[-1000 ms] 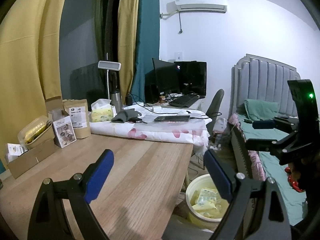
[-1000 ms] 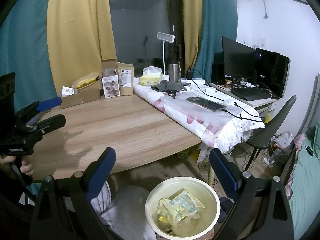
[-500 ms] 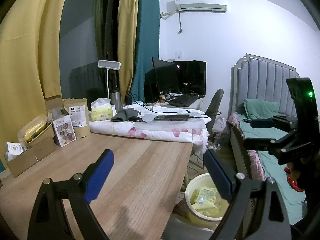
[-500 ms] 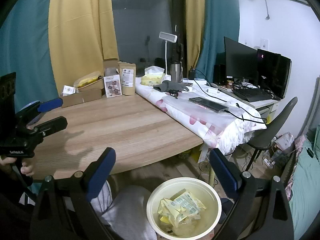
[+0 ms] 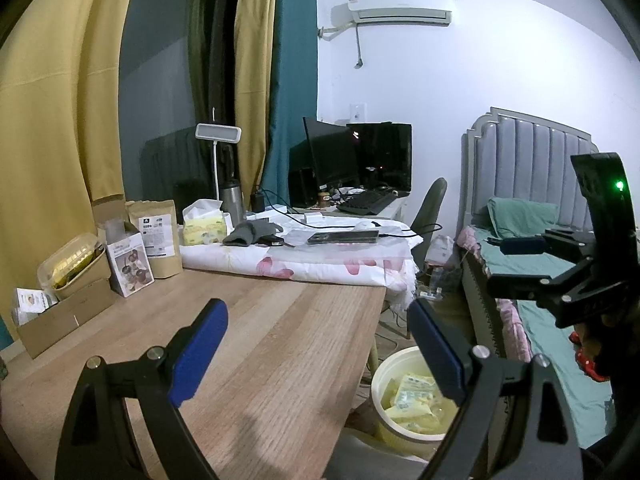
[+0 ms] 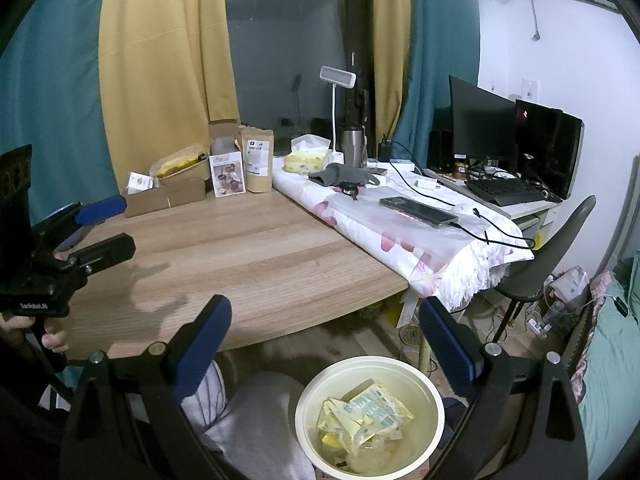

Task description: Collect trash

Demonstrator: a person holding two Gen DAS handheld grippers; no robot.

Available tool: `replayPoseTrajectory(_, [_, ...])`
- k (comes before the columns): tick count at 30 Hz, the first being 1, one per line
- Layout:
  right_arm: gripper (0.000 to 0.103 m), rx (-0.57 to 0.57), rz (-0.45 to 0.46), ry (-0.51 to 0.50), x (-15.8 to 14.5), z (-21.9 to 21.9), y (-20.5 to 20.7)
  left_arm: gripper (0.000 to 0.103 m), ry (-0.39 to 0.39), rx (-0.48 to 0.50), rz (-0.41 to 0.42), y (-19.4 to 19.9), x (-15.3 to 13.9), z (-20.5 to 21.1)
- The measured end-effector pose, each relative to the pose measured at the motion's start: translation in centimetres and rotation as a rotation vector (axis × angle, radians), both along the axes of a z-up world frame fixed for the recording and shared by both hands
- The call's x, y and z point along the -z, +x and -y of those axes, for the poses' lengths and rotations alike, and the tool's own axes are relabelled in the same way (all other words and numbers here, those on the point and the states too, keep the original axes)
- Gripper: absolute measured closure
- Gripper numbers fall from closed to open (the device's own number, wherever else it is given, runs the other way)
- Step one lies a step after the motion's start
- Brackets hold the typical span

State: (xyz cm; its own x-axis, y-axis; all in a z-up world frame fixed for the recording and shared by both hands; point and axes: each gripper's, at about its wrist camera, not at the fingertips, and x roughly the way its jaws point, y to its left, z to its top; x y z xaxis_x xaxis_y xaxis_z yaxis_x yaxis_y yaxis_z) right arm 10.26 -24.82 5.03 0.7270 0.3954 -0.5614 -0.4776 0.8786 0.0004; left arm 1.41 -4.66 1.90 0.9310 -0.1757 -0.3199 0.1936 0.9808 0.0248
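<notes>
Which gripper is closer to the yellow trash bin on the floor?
The right gripper. It hangs open right above the trash bin, which sits just under its fingers. The left gripper is open over the wooden table, off to the bin's side.

Cream bin [image 6: 308, 408]; yellow wrappers [image 6: 360, 412]; wood-grain table [image 6: 248, 248]; pink-flowered white cloth [image 6: 400, 236]; yellow, teal curtains [image 6: 160, 40].

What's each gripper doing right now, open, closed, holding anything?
Left gripper: open, nothing between its fingers, over the wooden table.
Right gripper: open, empty, above the trash bin.
</notes>
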Motion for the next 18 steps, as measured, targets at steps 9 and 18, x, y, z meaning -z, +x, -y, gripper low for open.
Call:
replayPoseTrajectory(9, [0.009,-0.004,0.003,0.001,-0.14,0.19,-0.03,0.011,0.003,0.007,0.002,0.00,-0.10,-0.18])
replayPoseTrajectory(18, [0.009,-0.006,0.002,-0.007,-0.06,0.40,0.07,0.011,0.008,0.026,-0.001,0.16,0.08,-0.43])
